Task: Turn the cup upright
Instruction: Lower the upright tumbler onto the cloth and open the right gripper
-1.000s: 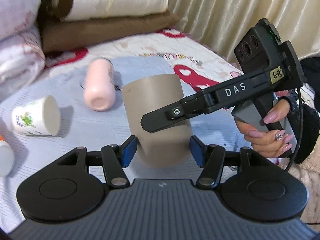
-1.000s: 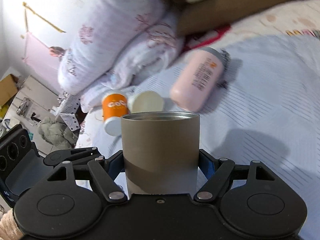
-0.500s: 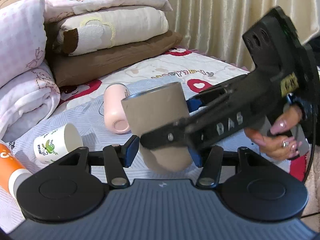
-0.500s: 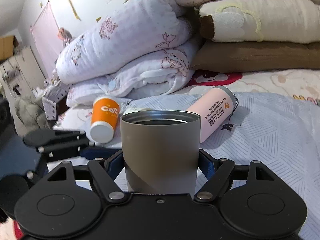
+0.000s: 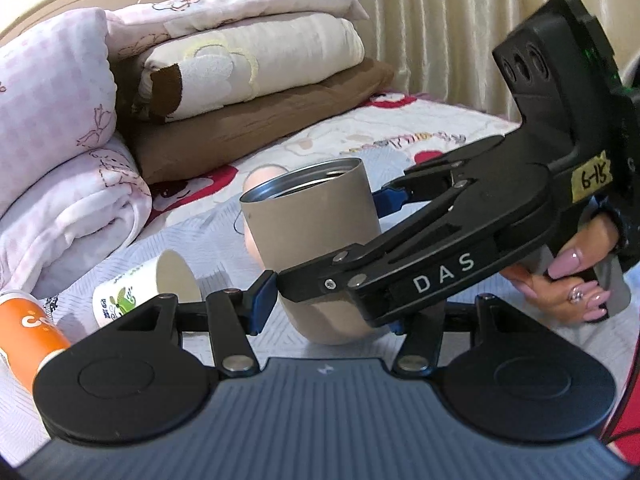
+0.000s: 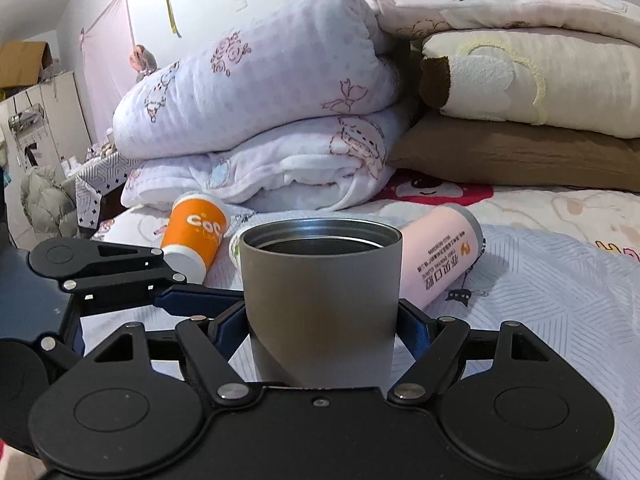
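A taupe metal cup (image 5: pixel 312 232) with its open steel rim up is held between both grippers. In the right wrist view the cup (image 6: pixel 320 300) stands upright, and my right gripper (image 6: pixel 322 326) is shut on its lower body. In the left wrist view it leans a little left, and my left gripper (image 5: pixel 326 308) has its blue pads at the cup's lower sides. The right gripper's body (image 5: pixel 460 256) crosses in front from the right and hides the left gripper's right pad. The cup's base is close to the bedspread; contact is hidden.
A pink bottle (image 6: pixel 444 260) lies on the blue-grey bedspread (image 6: pixel 560 300) behind the cup. An orange paper cup (image 6: pixel 196 232) and a white paper cup (image 5: pixel 148 288) lie on their sides to the left. Folded quilts (image 6: pixel 260 120) and pillows (image 6: pixel 520 80) are stacked behind.
The cup has turned from mouth-down to mouth-up, with the steel rim showing on top. The right gripper rotated around it, and both views tilted up toward the bedding.
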Available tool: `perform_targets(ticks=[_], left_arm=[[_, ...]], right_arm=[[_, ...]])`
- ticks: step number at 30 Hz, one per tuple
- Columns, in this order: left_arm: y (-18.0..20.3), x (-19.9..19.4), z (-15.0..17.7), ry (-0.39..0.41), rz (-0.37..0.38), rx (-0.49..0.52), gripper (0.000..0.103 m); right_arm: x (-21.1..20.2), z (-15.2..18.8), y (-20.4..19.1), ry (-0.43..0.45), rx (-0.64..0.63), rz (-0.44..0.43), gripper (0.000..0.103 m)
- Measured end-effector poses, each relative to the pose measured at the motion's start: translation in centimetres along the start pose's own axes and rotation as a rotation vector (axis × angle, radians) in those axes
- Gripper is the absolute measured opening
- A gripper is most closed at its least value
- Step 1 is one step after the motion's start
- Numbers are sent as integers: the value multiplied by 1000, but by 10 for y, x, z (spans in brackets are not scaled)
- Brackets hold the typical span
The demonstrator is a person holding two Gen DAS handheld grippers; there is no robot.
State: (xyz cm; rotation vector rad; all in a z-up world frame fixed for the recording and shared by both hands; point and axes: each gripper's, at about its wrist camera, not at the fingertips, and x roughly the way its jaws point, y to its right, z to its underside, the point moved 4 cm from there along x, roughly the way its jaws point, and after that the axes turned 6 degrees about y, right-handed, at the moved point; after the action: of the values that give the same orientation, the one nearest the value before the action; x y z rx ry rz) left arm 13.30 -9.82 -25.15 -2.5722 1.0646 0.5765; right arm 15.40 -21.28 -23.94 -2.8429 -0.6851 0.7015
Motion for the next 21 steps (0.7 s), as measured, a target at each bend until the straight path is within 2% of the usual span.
perform_targets(ticks=[3, 11, 15, 21], left_arm=[[4, -3, 6, 8, 2, 11, 53], [6, -9, 18, -23, 33, -47, 53], [5, -13, 18, -24, 19, -59, 53], [2, -13, 21, -77, 30, -144, 56]], right_arm=[[-4, 6, -4, 14, -25, 6, 82], [-18, 10, -15, -42, -84, 4, 82], [-14, 10, -18, -46, -91, 13, 82], [-13, 11, -25, -60, -106, 45, 82]])
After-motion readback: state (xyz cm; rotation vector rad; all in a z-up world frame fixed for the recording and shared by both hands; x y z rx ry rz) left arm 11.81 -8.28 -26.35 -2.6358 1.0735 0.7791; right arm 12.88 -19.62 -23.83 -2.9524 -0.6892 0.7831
